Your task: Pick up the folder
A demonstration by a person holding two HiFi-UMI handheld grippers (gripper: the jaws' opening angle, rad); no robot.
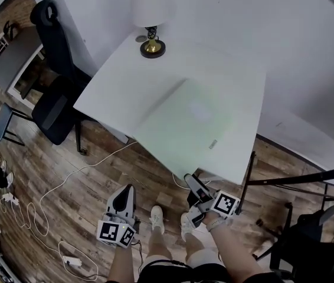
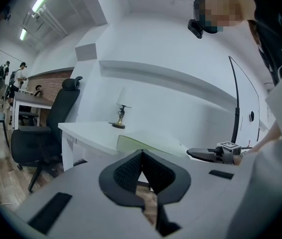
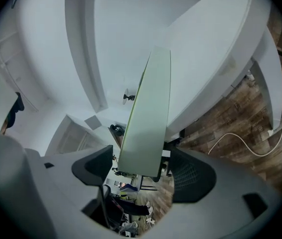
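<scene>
A pale green folder [image 1: 184,122] lies flat on the white table [image 1: 120,81], reaching to the table's near edge. My right gripper [image 1: 189,179] hangs just below that edge. In the right gripper view its jaws [image 3: 143,171] stand wide open with the folder's [image 3: 148,113] near edge between them, and a gap shows on each side. My left gripper [image 1: 128,189] is lower left, over the floor and away from the table. In the left gripper view its tips [image 2: 141,154] meet with nothing between them, and the folder [image 2: 146,144] and the right gripper [image 2: 203,154] lie ahead.
A lamp with a brass base [image 1: 152,45] stands at the table's far side. A black office chair [image 1: 55,99] is left of the table. A white cable [image 1: 66,178] runs over the wooden floor. Black stand bars [image 1: 308,178] and a chair are at the right.
</scene>
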